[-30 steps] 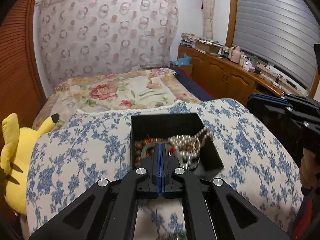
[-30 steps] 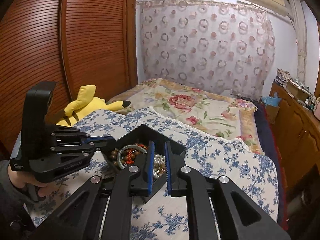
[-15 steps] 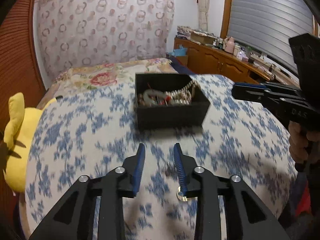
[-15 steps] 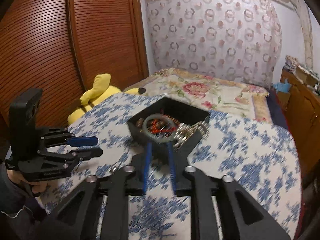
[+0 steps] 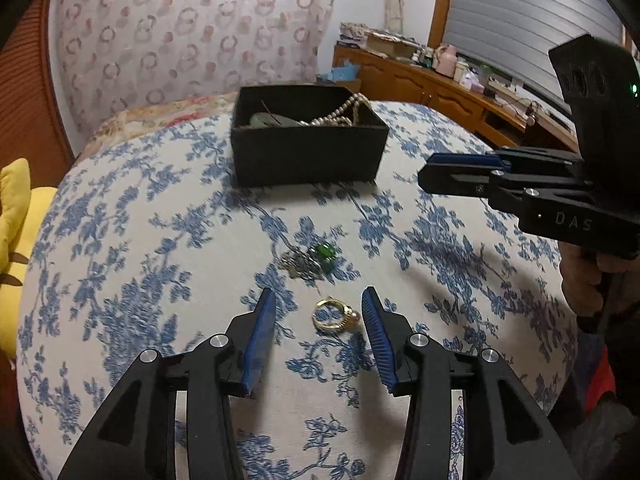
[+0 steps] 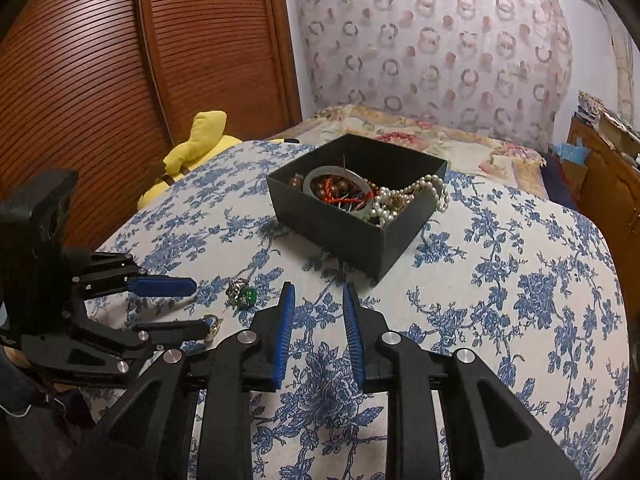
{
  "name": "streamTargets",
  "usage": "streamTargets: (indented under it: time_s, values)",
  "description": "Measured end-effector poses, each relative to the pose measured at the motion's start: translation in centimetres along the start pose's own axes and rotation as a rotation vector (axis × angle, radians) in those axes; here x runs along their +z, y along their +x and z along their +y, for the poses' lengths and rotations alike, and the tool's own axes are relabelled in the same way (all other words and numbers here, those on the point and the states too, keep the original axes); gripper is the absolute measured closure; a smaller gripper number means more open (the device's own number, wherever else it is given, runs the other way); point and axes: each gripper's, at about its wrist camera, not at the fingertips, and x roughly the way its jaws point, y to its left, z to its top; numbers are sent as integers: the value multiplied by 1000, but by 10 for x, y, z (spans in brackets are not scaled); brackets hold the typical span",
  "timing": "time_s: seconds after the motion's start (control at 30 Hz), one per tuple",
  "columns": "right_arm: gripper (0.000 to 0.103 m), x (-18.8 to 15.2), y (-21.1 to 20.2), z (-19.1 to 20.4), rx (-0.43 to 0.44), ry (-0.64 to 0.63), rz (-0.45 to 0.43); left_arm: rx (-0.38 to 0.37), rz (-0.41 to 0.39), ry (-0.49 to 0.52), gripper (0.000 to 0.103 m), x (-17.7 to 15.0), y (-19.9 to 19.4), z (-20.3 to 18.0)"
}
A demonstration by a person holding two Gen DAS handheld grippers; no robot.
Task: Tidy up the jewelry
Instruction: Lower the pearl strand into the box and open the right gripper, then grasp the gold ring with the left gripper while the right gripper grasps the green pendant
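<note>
My left gripper [image 5: 319, 302] is spread around a small gold ring [image 5: 335, 315] lying on the blue floral cloth [image 5: 160, 240]. Just beyond lies a green-stoned silver trinket [image 5: 310, 259]. My right gripper [image 6: 318, 294] hovers parted, empty. Farther off sits the black jewelry box [image 6: 352, 204], pearls [image 6: 416, 194] spilling over.

Right claw [image 6: 318, 292] parted above floral cloth [image 6: 520, 300]; black box [image 6: 356, 196] of jewelry ahead.
</note>
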Motion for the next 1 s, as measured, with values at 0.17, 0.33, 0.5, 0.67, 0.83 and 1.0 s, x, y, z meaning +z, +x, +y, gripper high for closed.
streamTargets:
  time_s: [0.17, 0.33, 0.5, 0.67, 0.83, 1.0]
  values:
    - [76, -2, 2, 2, 1, -3, 7, 3, 18, 22, 60, -1, 6, -9]
    - [76, -1, 2, 5, 3, -10, 8, 21, 26, 35, 62, -2, 7, -12]
    - [76, -4, 6, 7, 3, -19, 20, 34, 26, 54, 79, -4, 6, -13]
    - [76, -6, 15, 12, 13, -32, 46, 29, 9, 26, 79, -5, -2, -3]
    - [76, -2, 26, 22, 36, -51, 65, 41, -26, 4, 79, -4, -15, 5]
    - [76, 4, 42, 35, 60, -83, 92, 52, -50, -19, 79, -2, -23, 15]
